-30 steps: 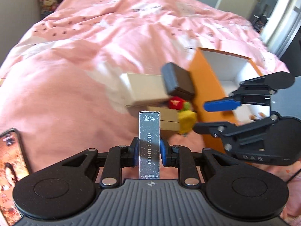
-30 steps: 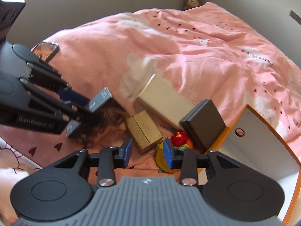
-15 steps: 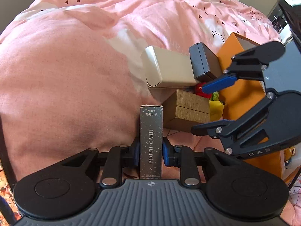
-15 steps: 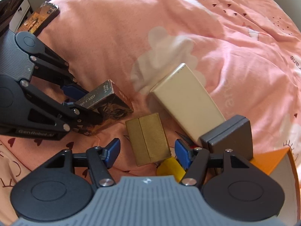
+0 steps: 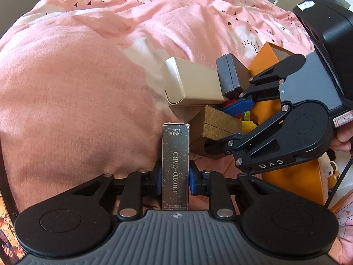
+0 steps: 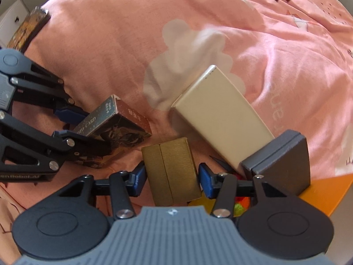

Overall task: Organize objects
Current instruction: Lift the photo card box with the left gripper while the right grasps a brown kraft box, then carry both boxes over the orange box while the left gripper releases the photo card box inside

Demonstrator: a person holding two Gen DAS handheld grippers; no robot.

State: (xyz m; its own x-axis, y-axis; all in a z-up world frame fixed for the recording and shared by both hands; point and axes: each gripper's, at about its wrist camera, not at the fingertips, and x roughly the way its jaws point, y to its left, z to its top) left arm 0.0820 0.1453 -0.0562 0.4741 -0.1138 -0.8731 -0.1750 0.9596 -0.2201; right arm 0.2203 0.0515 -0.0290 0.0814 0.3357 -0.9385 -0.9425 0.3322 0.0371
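My left gripper (image 5: 175, 176) is shut on a dark, speckled "PHOTO CARD" box (image 5: 175, 167), held upright just over the pink bedspread. The right wrist view shows that card box (image 6: 119, 128) in the left gripper (image 6: 88, 128), to the left of a small gold box (image 6: 171, 172). My right gripper (image 6: 173, 178) points steeply down and straddles the gold box. Its jaws are closing, with the blue pads (image 6: 206, 183) close beside the box's two sides. From the left wrist view the right gripper (image 5: 217, 128) reaches over the gold box (image 5: 218, 125).
A long cream box (image 6: 222, 123) and a dark grey case (image 6: 284, 161) lean together behind the gold box. An orange open box (image 5: 293, 181) stands to the right, with red and yellow toys (image 5: 247, 123) beside it. A phone (image 6: 28, 28) lies far left. A hand (image 5: 344, 137) holds the right gripper.
The right gripper moved left, tilted down over the gold box, widened its jaws and then narrowed them around it. The left gripper sank slightly, still holding the card box.
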